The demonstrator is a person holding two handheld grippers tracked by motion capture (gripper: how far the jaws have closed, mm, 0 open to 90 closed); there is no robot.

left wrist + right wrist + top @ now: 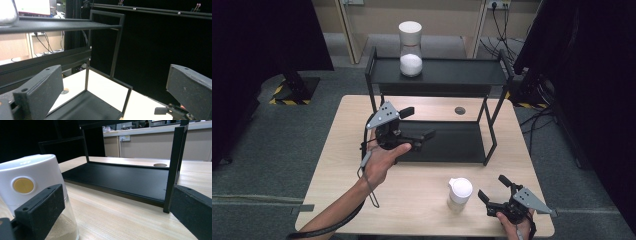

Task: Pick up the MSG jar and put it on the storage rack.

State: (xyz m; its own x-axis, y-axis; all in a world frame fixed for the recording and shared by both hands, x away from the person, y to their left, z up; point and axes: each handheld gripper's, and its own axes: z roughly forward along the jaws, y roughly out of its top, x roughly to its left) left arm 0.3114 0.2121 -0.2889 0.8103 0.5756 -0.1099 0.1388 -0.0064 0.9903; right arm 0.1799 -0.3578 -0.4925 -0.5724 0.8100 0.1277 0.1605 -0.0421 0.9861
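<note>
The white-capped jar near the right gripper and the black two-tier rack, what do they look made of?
White-capped clear jar: glossy cap, probably plastic; see-through body, glass or clear plastic, holding pale grains. Black two-tier rack: thin square bars and flat matte shelves, likely painted metal.

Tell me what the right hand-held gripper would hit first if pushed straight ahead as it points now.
Probably the black shelf's front post and lower tray, straight ahead of the open right hand-held gripper. The white-capped jar sits at its left jaw and might get brushed; depth is unclear.
</note>
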